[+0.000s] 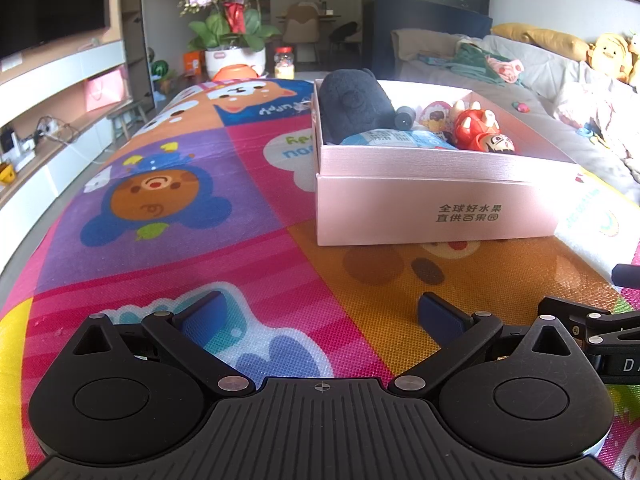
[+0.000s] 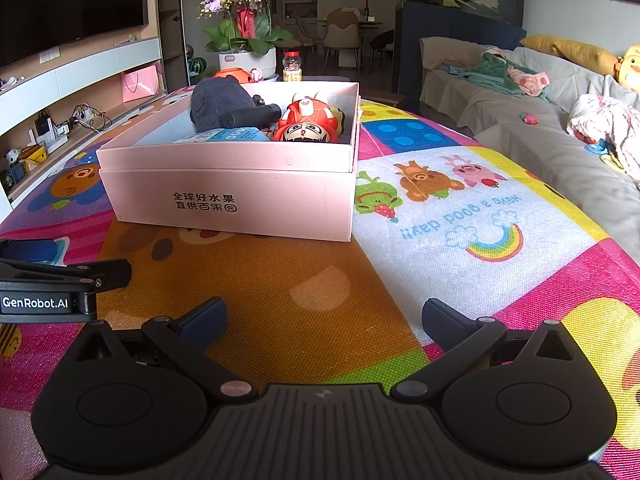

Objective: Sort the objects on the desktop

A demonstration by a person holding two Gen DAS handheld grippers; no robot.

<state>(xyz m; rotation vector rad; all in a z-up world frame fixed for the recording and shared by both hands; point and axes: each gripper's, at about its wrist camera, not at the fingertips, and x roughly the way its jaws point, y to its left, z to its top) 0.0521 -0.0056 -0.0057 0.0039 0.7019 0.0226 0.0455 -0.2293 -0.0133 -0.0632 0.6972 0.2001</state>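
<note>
Looking along the left gripper [image 1: 320,316], we find its jaws spread wide and empty above the desk [image 1: 360,288], with the pink box [image 1: 436,208] ahead and to the right, its long front wall facing us; the dark plush [image 1: 354,106] and red figure [image 1: 478,130] already lie inside. From the right gripper [image 2: 322,318], jaws likewise apart and empty, the box sits ahead and left. We judge both about equally near it, with no loose object visible between.

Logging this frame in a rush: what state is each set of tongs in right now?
Left tongs: open, holding nothing.
Right tongs: open, holding nothing.
</note>
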